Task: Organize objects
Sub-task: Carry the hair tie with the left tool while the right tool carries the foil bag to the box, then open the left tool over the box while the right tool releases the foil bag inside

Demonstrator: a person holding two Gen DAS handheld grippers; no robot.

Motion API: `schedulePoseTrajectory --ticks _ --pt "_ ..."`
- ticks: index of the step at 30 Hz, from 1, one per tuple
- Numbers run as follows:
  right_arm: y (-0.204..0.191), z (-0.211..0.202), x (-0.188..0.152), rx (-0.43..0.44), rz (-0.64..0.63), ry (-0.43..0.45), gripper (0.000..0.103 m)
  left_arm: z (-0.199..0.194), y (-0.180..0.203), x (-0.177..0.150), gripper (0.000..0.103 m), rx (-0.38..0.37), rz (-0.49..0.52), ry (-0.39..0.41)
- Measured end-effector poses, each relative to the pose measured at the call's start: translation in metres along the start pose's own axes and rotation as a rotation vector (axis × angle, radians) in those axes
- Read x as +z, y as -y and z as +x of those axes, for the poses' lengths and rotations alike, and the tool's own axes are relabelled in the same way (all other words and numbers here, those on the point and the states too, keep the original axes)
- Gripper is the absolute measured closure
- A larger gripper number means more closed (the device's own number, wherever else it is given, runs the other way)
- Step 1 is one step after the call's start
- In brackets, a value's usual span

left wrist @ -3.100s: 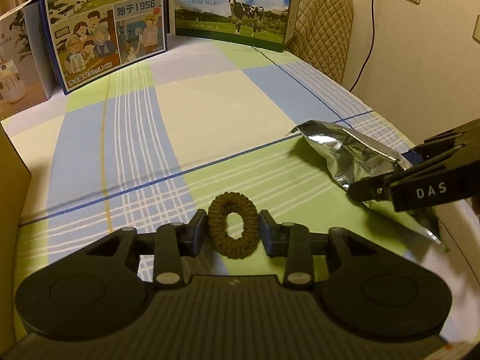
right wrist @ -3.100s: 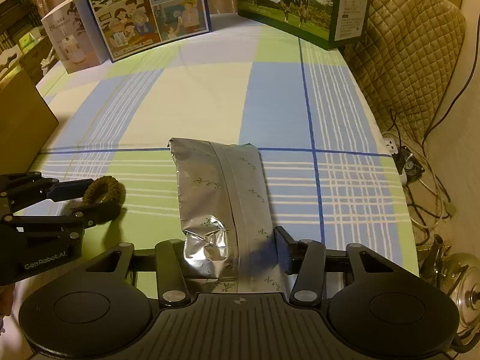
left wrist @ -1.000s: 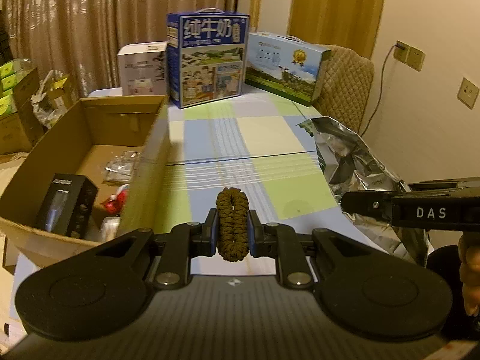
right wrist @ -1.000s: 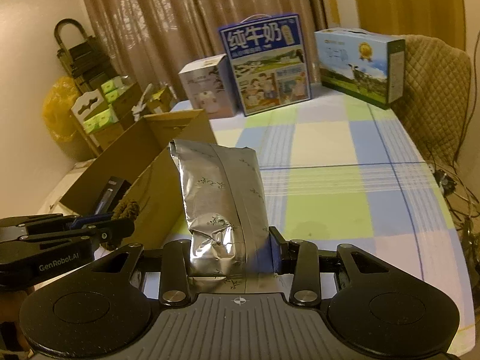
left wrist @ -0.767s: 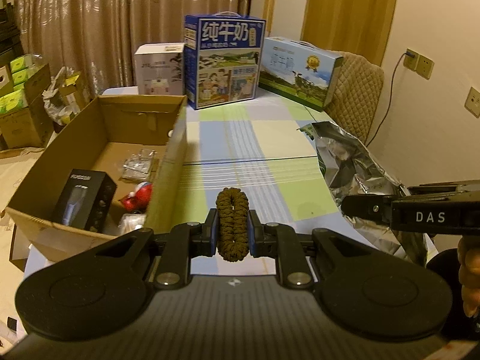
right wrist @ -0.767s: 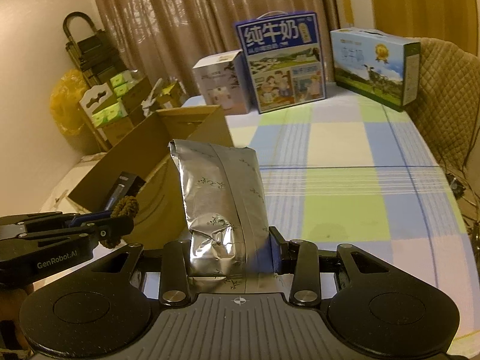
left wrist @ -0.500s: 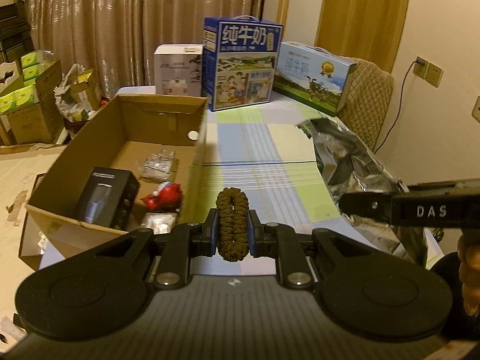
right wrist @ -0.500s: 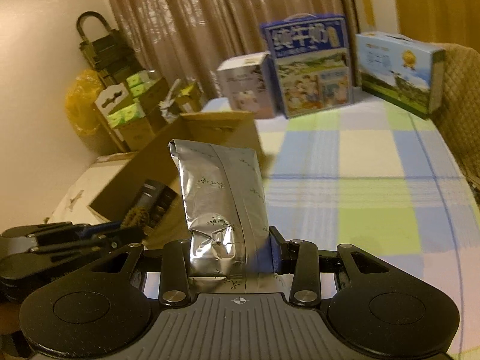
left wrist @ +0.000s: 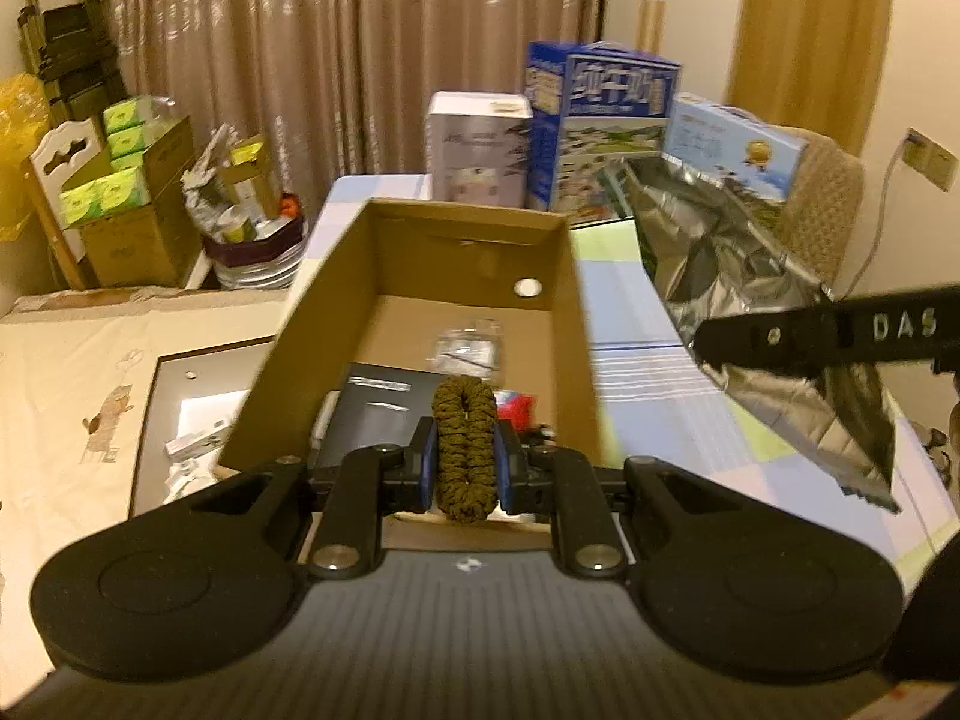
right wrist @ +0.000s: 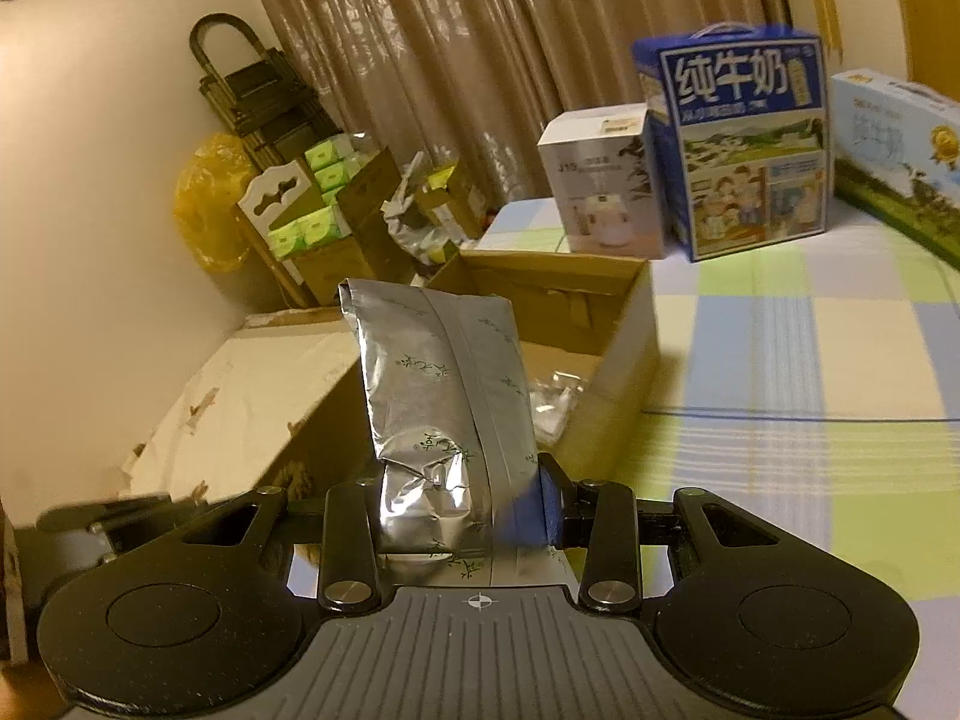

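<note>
At frame centre, left gripper (left wrist: 465, 468) clenched on brown scrunchie (left wrist: 465, 447), over cardboard box (left wrist: 573, 324). Right gripper (right wrist: 462, 507) grasps foil pouch (right wrist: 441, 384), lower centre. Box holds several items; both releases apparently remain.

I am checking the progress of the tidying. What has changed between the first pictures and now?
Both items were lifted off the checked tablecloth and carried toward the cardboard box. The left gripper, then open around the brown hair tie, now clamps it at the box's near end. The right gripper kept its grip on the silver foil pouch. The milk cartons stayed put.
</note>
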State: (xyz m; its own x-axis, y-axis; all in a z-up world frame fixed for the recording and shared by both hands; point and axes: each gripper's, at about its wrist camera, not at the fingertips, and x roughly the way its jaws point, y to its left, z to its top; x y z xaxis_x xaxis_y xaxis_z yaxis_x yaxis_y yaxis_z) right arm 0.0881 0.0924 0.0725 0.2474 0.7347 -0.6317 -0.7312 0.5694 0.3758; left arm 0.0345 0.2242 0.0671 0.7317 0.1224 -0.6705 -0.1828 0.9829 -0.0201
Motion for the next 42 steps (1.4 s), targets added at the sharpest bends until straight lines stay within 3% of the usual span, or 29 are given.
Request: schedulePoseTrajectory --ticks 10,12,14,19,26,32,42 --pt "0.008 0.074 0.039 -0.028 0.091 -0.037 0.067 0.045 -0.036 0.021 0.086 -0.017 -0.014 -0.030" --pt "0.013 0.087 0.043 -0.004 0.115 -0.041 0.063 0.056 -0.037 0.024 0.076 -0.026 -0.013 -0.034" --pt "0.017 0.094 0.046 0.025 0.137 -0.038 0.043 0.066 -0.038 0.026 0.063 -0.033 -0.015 -0.037" --pt "0.021 0.096 0.047 0.012 0.125 -0.022 0.041 0.083 -0.045 0.023 0.057 -0.029 -0.027 -0.048" --pt "0.024 0.084 0.025 -0.013 0.123 -0.043 0.041 0.088 -0.053 0.006 0.055 -0.029 -0.055 -0.074" --pt "0.017 0.053 0.004 -0.037 0.104 -0.035 0.041 0.075 -0.050 0.002 0.043 -0.025 -0.064 -0.072" --pt "0.005 0.001 -0.035 -0.085 0.101 -0.036 0.040 0.027 -0.041 -0.002 0.008 0.023 -0.054 -0.044"
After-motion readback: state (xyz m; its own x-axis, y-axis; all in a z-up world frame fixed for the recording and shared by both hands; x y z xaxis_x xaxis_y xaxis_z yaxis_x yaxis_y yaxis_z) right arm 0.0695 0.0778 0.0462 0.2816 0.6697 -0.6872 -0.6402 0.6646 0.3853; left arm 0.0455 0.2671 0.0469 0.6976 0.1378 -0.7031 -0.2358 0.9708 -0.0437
